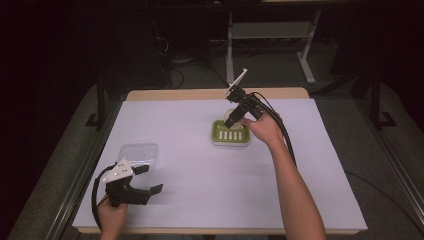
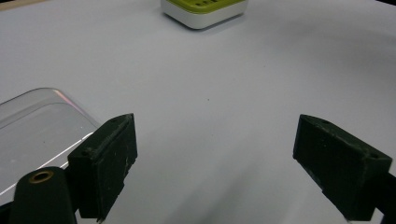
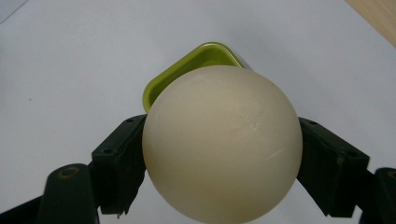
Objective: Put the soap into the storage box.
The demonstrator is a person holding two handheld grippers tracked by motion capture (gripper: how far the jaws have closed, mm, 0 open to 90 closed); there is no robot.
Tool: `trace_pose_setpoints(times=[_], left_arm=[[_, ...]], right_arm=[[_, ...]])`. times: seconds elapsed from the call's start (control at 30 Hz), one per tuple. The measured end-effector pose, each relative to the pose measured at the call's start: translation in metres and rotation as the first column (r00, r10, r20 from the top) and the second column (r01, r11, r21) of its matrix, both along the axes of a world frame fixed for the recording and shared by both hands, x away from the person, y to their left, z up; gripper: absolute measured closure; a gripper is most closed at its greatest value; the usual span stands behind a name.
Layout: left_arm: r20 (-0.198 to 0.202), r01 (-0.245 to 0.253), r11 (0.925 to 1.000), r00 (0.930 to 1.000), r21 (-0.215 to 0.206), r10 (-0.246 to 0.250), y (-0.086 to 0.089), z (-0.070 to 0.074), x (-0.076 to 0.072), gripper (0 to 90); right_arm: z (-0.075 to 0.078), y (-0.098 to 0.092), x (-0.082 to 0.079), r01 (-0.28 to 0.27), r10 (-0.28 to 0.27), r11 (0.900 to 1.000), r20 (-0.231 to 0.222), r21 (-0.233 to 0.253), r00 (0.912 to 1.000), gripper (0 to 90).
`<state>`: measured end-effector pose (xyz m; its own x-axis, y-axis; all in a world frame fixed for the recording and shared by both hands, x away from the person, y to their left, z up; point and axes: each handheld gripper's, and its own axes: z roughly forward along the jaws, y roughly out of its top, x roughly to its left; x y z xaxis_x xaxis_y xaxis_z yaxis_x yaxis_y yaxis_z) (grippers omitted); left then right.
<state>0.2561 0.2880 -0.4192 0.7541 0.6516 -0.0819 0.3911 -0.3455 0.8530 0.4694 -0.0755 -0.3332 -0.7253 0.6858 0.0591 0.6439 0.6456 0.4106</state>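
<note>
Cream ball (image 3: 222,142) clamped in right tongs (image 3: 222,163) above green dish (image 1: 230,132), left tongs (image 2: 219,163) wide open, empty

A ball (image 3: 222,142) hangs over the dish (image 1: 231,133), lid (image 1: 138,151) left.

No words, numbers or signs to read anywhere.
</note>
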Motion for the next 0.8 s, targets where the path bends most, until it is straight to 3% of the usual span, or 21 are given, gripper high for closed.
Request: trace_pose_setpoints(times=[0.27, 0.8], left_arm=[[-0.001, -0.001, 1.0, 1.0, -0.005, 0.001, 0.0, 0.0, 0.0, 12.9], [0.0, -0.004, 0.9999, 1.0, -0.01, 0.004, 0.0, 0.0, 0.0, 12.9]], right_arm=[[-0.008, 0.002, 0.005, 0.015, -0.015, 1.0, -0.006, -0.023, 0.9999, 22.1], [-0.016, 0.007, 0.008, 0.055, -0.056, 0.998, -0.013, -0.011, 0.9984, 22.1]])
